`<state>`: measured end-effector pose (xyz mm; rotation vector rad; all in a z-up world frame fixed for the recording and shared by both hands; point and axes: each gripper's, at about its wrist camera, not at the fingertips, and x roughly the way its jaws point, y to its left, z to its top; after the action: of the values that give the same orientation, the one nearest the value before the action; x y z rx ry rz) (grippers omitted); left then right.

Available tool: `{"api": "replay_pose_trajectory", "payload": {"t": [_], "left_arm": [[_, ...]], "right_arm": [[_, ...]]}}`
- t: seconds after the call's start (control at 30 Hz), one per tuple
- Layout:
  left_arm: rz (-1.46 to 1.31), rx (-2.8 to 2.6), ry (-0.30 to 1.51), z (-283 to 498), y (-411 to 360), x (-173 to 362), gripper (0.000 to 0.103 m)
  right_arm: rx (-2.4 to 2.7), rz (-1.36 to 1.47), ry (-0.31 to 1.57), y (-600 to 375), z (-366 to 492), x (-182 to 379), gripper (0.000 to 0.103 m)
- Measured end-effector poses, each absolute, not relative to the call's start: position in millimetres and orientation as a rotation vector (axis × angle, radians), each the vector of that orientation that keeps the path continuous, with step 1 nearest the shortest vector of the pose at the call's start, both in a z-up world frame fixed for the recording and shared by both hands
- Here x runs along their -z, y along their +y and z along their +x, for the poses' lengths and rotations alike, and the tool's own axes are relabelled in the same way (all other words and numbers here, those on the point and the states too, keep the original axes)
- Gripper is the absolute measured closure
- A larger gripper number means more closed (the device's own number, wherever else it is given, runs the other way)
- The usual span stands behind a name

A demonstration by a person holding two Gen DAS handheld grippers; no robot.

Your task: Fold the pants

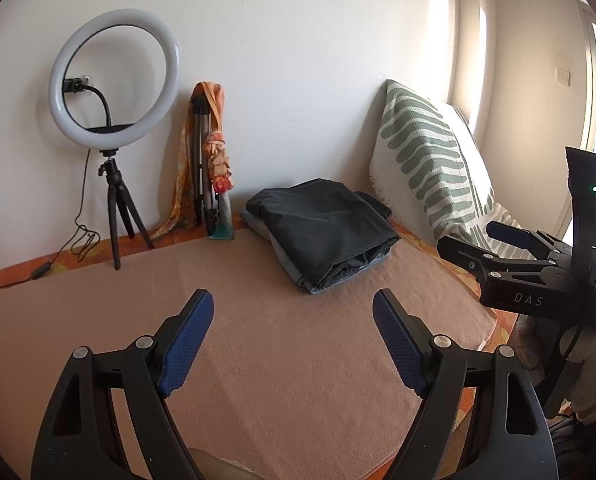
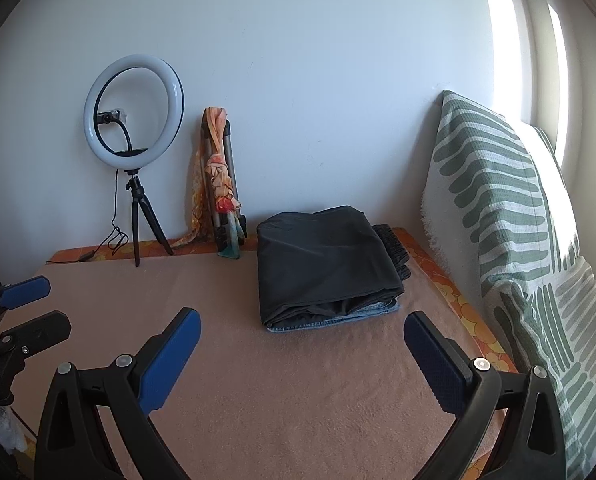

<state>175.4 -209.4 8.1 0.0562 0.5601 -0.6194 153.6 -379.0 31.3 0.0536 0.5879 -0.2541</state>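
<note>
Folded dark grey pants [image 1: 324, 226] [image 2: 324, 264] lie on top of folded blue jeans [image 2: 372, 310] at the far right of the peach blanket [image 1: 258, 352] [image 2: 298, 380]. My left gripper [image 1: 293, 304] hovers over the blanket well short of the stack, its blue pads wide apart and nothing between them. My right gripper [image 2: 302, 322] is likewise open and empty, just in front of the stack. In the left wrist view the right gripper [image 1: 474, 238] shows at the right edge; in the right wrist view the left gripper [image 2: 46, 304] shows at the left edge.
A ring light on a small tripod [image 1: 114, 76] [image 2: 134, 110] stands at the back left with its cable trailing. A folded tripod draped with an orange scarf [image 1: 210, 160] [image 2: 218, 180] leans on the wall. A green-and-white patterned pillow [image 1: 426, 160] [image 2: 510, 208] lines the right side.
</note>
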Motion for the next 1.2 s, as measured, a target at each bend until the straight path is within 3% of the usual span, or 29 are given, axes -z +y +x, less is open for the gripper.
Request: {"api": "replay_pose_trajectory", "payload": {"t": [1.2], "left_arm": [[0.109,0.534,0.572,179.1,-211.0,1.1,0.017]], "right_arm": [[0.268,0.081,0.57,-377.0,153.2,-29.2,0.0]]}}
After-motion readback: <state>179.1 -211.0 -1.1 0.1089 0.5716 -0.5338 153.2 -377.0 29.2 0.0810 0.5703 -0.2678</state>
